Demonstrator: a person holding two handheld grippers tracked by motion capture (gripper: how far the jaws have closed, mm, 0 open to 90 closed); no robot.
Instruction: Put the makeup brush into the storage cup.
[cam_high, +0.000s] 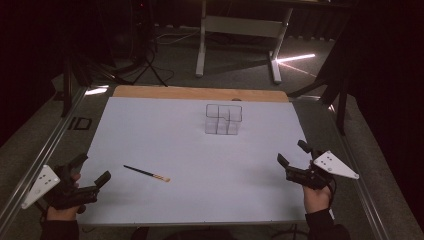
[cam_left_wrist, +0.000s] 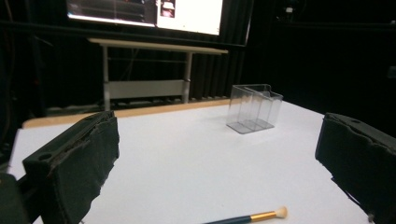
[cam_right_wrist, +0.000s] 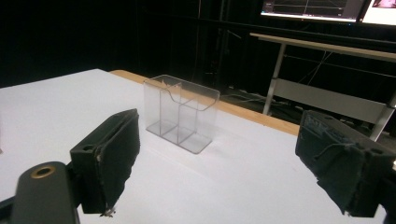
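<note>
My left gripper (cam_high: 95, 170) has its jaws spread wide with nothing between them, resting at the near left corner of the white table sheet (cam_high: 200, 190). My right gripper (cam_high: 294, 156) is likewise gaping and empty at the near right edge. Just ahead of my left jaws lies a thin dark-handled brush with a gold ferrule and pale tip (cam_left_wrist: 252, 217). Farther back, near the middle, stands a clear plastic divided organiser box (cam_high: 223, 119), apparently empty, though the dim light makes that hard to confirm.
</note>
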